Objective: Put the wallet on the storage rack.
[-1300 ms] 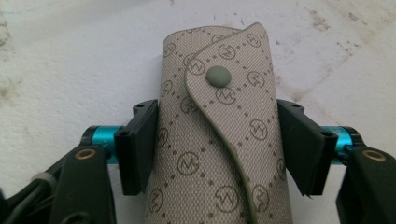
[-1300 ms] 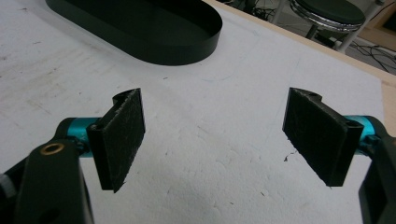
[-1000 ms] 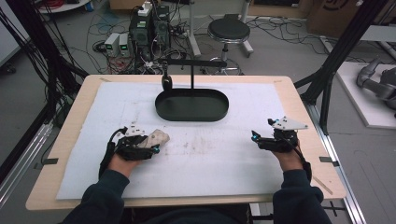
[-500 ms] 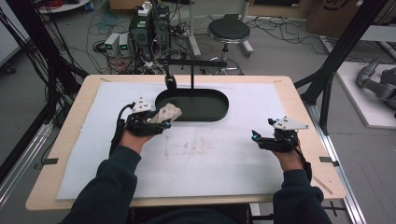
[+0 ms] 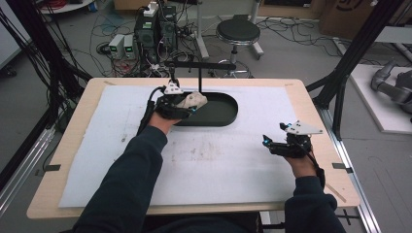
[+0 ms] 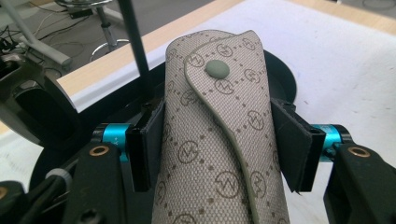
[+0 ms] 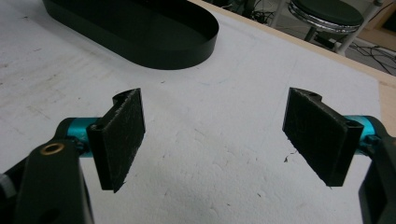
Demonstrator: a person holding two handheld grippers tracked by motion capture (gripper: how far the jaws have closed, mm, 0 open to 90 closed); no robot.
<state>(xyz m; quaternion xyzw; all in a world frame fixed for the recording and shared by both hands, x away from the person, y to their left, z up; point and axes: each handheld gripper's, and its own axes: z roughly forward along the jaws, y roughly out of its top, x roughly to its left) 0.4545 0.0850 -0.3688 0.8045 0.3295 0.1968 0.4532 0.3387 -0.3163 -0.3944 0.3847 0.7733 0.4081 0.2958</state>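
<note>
Item: monogram pouch [image 6: 219,140], beige, snap-flapped. Pinched across its sides in my left gripper [image 5: 187,106], jaws just closing tighter, above the black oval tray's [image 5: 228,114] left end. Release pending. My right gripper [image 5: 270,143]: spread, empty, near the table's right edge.

Lab, probably — cable tangle [image 5: 43,63], power boxes [image 5: 153,31] on floor, black frame struts [image 5: 357,53], stool [image 5: 238,34].

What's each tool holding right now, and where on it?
The left tool clamps a patterned pouch across its two long sides, below the snap button. The right tool holds nothing; its jaws stand open above the white mat.
</note>
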